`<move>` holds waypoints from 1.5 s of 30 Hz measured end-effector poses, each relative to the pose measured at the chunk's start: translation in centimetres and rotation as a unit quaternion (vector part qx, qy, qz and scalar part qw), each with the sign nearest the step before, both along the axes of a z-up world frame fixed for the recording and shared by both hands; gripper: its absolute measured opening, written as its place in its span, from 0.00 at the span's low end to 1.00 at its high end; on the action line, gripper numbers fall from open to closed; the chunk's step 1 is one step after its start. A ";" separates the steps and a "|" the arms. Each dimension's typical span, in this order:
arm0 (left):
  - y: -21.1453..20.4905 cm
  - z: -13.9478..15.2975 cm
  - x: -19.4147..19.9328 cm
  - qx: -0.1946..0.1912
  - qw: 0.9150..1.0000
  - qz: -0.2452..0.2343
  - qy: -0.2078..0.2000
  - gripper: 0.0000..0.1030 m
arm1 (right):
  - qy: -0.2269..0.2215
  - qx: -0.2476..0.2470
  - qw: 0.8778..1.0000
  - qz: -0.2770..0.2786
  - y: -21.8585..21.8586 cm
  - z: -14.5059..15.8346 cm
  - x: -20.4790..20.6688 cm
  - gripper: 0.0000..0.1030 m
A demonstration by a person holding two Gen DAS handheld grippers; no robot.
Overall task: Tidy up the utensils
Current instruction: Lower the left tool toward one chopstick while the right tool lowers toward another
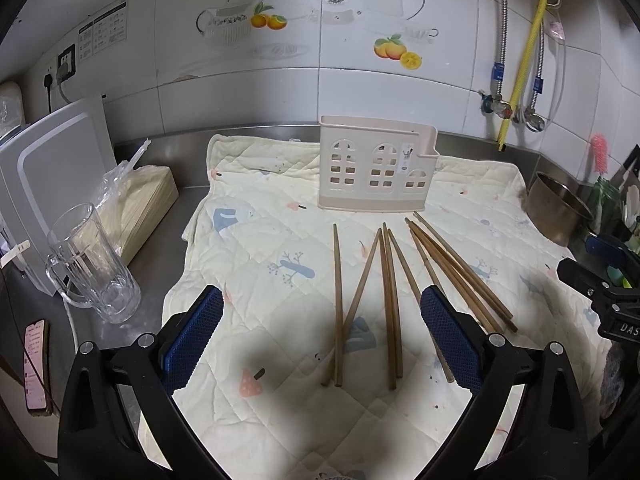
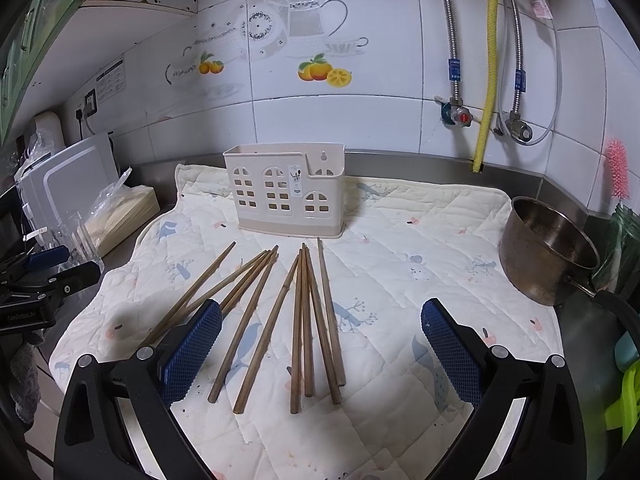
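Your left gripper (image 1: 322, 336) hangs with its blue-padded fingers (image 1: 196, 338) spread wide and released, gripping nothing; the same goes for your right gripper (image 2: 321, 346), fingers (image 2: 452, 350) parted above the cloth.

Between and just beyond the fingers lie the chopsticks (image 2: 304, 320): about ten slim brown wooden sticks, matte and slightly tapered, fanned loosely in the centre of both frames with their thin tips pointing toward the holder. Some touch or cross each other; one on the far left of the right wrist view lies a little apart.

They rest on a cream quilted mat (image 2: 420, 280) printed with small blue birds and pink mushrooms, spread over the steel desk (image 1: 188, 196).

Above the sticks in frame stands the beige plastic utensil holder (image 1: 372, 166), upright, with house-window cut-outs and a lower side compartment.

A glass mug (image 1: 94, 264) stands at the left edge, a metal saucepan (image 2: 548, 248) at the right.
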State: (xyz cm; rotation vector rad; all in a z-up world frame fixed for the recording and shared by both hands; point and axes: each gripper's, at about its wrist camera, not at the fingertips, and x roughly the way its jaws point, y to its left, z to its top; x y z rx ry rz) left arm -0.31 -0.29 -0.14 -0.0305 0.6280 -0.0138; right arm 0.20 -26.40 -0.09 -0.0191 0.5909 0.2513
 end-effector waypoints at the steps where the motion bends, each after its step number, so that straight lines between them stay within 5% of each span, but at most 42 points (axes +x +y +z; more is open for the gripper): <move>1: 0.0 -0.1 0.1 0.000 1.000 0.000 0.001 0.94 | 0.000 0.000 1.000 0.000 0.0 0.0 0.0 0.94; 12: 0.2 -0.6 0.6 -0.006 1.000 0.004 0.006 0.94 | 0.009 0.004 1.000 0.002 0.0 -0.5 0.7 0.94; 29: 3.0 -3.9 2.2 -0.037 0.998 0.021 0.052 0.59 | 0.033 0.000 0.999 0.008 0.2 -2.3 2.2 0.91; 38: 1.9 -6.3 3.3 -0.057 0.995 -0.026 0.083 0.31 | 0.066 0.006 0.998 0.009 -0.1 -4.0 3.3 0.74; 45: 0.7 -8.4 5.2 -0.076 0.990 -0.042 0.112 0.24 | 0.086 0.017 0.996 0.012 -0.1 -5.1 4.2 0.65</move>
